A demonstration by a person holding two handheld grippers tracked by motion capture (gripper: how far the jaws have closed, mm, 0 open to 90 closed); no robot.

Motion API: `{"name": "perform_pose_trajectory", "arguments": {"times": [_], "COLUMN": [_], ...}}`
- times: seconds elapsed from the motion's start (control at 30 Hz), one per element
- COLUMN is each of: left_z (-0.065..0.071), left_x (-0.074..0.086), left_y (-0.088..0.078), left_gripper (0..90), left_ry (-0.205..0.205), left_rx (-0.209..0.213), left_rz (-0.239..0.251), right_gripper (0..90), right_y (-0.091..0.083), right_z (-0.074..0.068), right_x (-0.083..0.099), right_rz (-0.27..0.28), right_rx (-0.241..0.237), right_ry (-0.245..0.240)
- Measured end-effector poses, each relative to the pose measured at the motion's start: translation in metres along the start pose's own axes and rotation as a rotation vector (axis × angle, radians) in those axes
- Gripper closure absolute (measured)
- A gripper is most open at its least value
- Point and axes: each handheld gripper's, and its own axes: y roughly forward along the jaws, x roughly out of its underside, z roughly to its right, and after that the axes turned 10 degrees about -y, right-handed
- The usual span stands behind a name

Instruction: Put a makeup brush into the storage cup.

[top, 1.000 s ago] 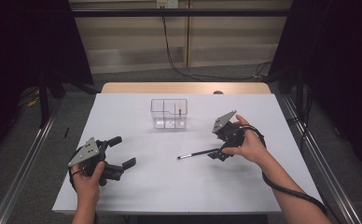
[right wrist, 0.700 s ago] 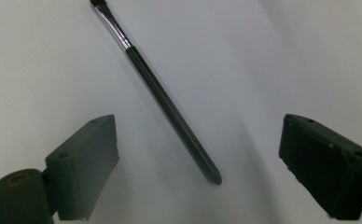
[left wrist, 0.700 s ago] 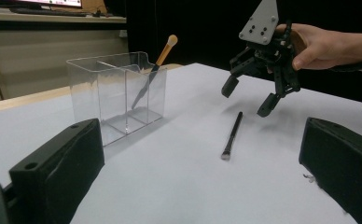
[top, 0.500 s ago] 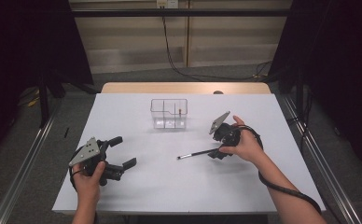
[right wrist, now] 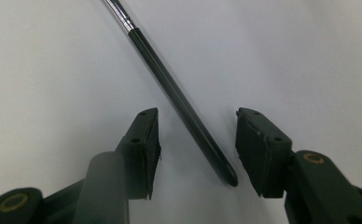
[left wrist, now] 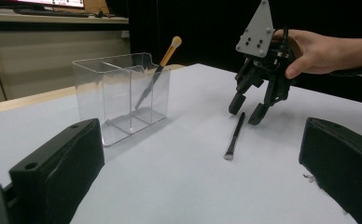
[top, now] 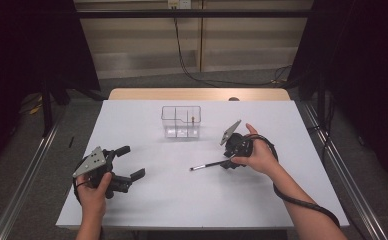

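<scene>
High view: right gripper sits right of centre on the white bench, hand wrapped over its body, wrist angled in from the lower right, jaws pointing down and toward the left at the handle end of a black makeup brush. The brush lies flat on the bench, tip toward the left. Left gripper is near the front left edge, hand gripping from below, jaws spread wide with nothing between them. A clear plastic organizer stands further back, centre, well apart from both.

Left gripper view: own jaws wide apart, low over the bench. Ahead, the right gripper tilts down, grey plate up, jaws straddling the brush's far end. The organizer holds a tan-tipped brush leaning in its far compartment.

Right gripper view: jaws have just been closing and now stand part-way in, either side of the brush handle. Handle runs diagonally between the pads; gap visible on both sides, no contact.
</scene>
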Motion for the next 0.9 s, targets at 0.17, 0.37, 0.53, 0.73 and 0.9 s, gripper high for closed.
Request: {"name": "perform_pose_trajectory", "arguments": {"times": [0.17, 0.37, 0.53, 0.73, 0.9], "left_z": [0.000, 0.000, 0.000, 0.000, 0.000], "left_x": [0.000, 0.001, 0.000, 0.000, 0.000], "left_y": [0.001, 0.001, 0.000, 0.000, 0.001], "left_gripper": [0.0, 0.0, 0.0, 0.0, 0.0], "left_ry": [0.001, -0.007, 0.003, -0.004, -0.003], "left_rx": [0.004, 0.000, 0.001, 0.001, -0.001], "left_rz": [-0.002, -0.006, -0.008, -0.006, -0.006], "right_gripper": [55.0, 64.8, 74.7, 82.3, 84.7], "right_y": [0.002, 0.002, 0.001, -0.003, -0.006], "right_z": [0.000, -0.002, -0.007, -0.009, -0.010], "right_x": [-0.001, -0.001, -0.004, -0.004, -0.001], "right_rz": [-0.015, -0.014, -0.031, -0.089, -0.125], "right_rx": [-0.002, -0.008, -0.009, -0.030, -0.028], "right_ry": [-0.006, -0.005, -0.061, -0.055, -0.040]}}
